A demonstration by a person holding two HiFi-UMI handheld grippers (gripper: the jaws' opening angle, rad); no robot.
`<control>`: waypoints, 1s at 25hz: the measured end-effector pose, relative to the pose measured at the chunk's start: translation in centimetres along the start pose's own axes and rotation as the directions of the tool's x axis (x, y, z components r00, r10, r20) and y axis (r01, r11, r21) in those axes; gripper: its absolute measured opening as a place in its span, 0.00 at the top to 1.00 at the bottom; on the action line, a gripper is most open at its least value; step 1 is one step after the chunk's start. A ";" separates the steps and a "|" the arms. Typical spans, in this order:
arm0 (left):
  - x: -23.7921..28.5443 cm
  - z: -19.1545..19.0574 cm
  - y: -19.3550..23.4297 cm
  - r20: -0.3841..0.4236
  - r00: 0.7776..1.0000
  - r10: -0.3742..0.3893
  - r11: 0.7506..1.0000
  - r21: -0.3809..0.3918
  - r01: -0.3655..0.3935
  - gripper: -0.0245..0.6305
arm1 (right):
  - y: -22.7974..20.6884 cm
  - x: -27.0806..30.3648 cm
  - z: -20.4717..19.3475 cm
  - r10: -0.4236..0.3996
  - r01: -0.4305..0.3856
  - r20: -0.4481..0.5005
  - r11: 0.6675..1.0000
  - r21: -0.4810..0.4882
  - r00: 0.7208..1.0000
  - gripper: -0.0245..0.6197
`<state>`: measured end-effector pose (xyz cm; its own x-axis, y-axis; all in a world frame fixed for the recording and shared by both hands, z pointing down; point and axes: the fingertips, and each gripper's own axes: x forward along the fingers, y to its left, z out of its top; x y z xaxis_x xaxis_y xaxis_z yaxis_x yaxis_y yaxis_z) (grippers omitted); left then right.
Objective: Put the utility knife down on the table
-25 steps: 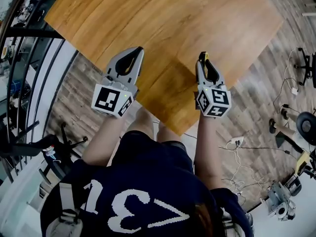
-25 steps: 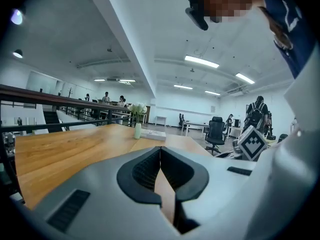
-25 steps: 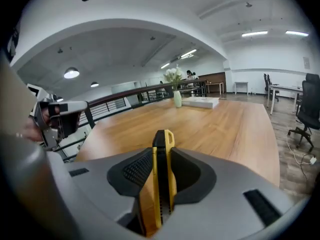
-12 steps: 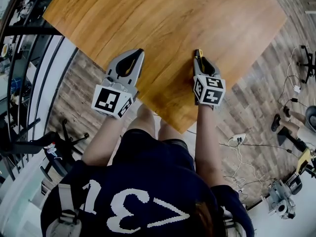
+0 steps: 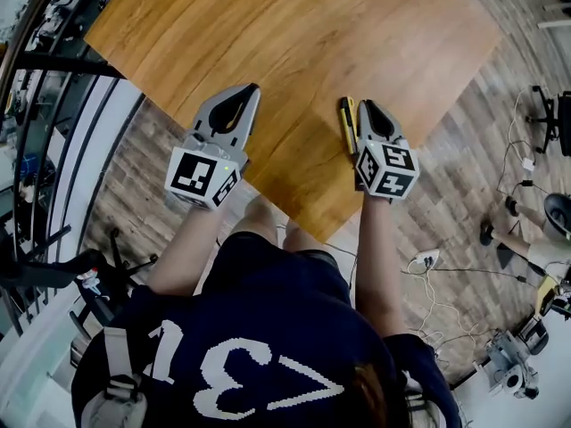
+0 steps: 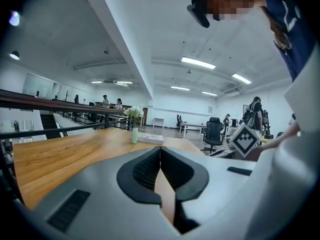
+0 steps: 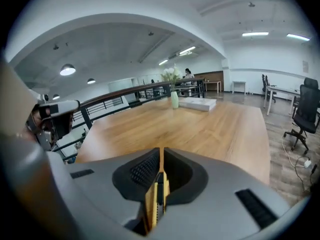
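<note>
Utility knife (image 7: pixel 156 204) stands clamped between the right gripper's (image 7: pixel 162 153) jaws, just closed.

Centre and far left of the table (image 5: pixel 294 34) are bare wood, a free pass at any height. Obstacles on it: a utility knife (image 5: pixel 346 121) lying flat near the near right edge, low profile; at the far end an upright vase of flowers (image 7: pixel 174 100), the tallest thing there, with a flat white book (image 7: pixel 198 103) just right of it. Left of the table there's a strip of floor, then a black railing (image 7: pixel 125 96) running alongside that closes off a wide reach left. Right of the table the floor is cluttered: loose cables (image 5: pixel 428 283), a power strip (image 5: pixel 426 258), an office chair (image 7: pixel 302 114) further out. The person's body (image 5: pixel 268 328) fills the near corner.
</note>
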<state>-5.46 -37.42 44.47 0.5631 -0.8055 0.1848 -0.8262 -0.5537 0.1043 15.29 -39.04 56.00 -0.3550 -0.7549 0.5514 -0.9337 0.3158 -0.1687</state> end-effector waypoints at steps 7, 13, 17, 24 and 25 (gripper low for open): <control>0.7 5.4 0.0 0.092 0.996 0.000 0.998 0.058 -0.005 0.94 | 0.9 -5.1 9.8 0.034 -0.016 0.246 0.997 -0.073 0.969 0.92; -0.7 10.3 -0.7 0.168 0.986 0.007 0.996 0.084 -0.022 0.94 | 3.1 -11.2 16.5 0.068 -0.001 0.426 0.988 -0.156 0.902 0.92; -1.6 13.1 -1.2 0.222 0.975 0.003 0.994 0.109 -0.028 0.94 | 4.1 -14.7 20.0 0.090 0.010 0.526 0.983 -0.184 0.846 0.93; -3.5 16.4 -2.2 0.304 0.953 0.002 0.989 0.141 -0.047 0.94 | 5.1 -19.2 23.2 0.114 0.012 0.624 0.981 -0.195 0.773 0.93; -3.7 16.8 -2.4 0.309 0.951 0.001 0.988 0.145 -0.048 0.94 | 5.2 -19.8 23.5 0.121 0.009 0.633 0.980 -0.198 0.765 0.93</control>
<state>-5.24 -36.65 27.16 0.5407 -0.8317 -0.1259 -0.8407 -0.5394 -0.0470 16.35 -35.93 25.04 -0.4136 -0.9030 -0.1160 -0.9093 0.4162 0.0016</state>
